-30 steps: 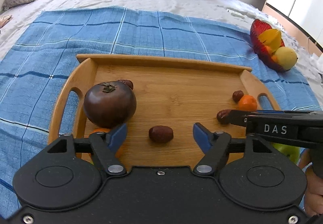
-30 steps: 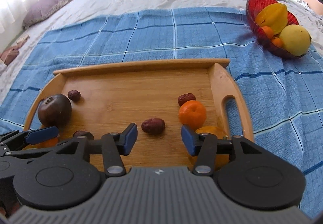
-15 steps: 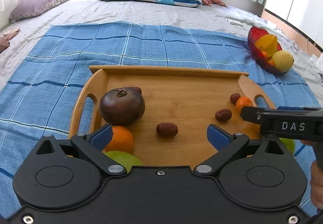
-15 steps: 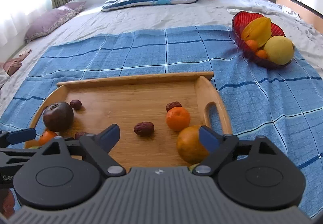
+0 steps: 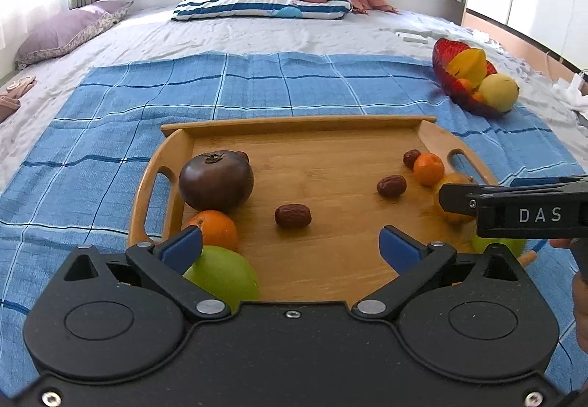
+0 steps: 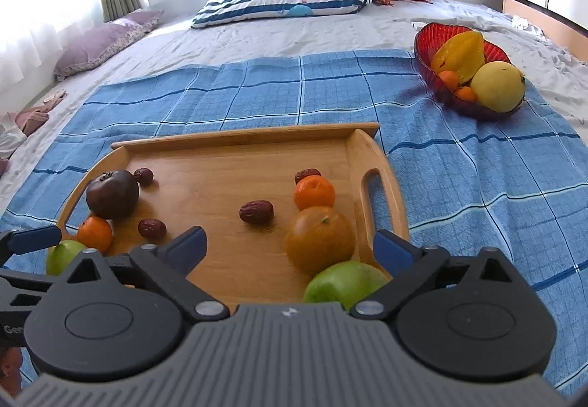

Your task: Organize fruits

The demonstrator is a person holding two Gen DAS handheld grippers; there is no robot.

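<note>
A wooden tray lies on a blue checked cloth. At its left end sit a dark purple tomato-like fruit, a small orange and a green apple. At its right end are a mandarin, a bigger orange and a second green apple. Several red dates are scattered between. My left gripper stands wide open over the tray's near edge and holds nothing. My right gripper is opening, its pads clear of the fruit.
A red glass bowl with a starfruit, a yellow fruit and small oranges stands on the cloth at the far right. A striped pillow and a pink blanket lie at the head of the bed.
Both grippers opened wide and drew back and up a little from the tray. More of the near fruit now shows: the green apples and the bigger orange came into view.
</note>
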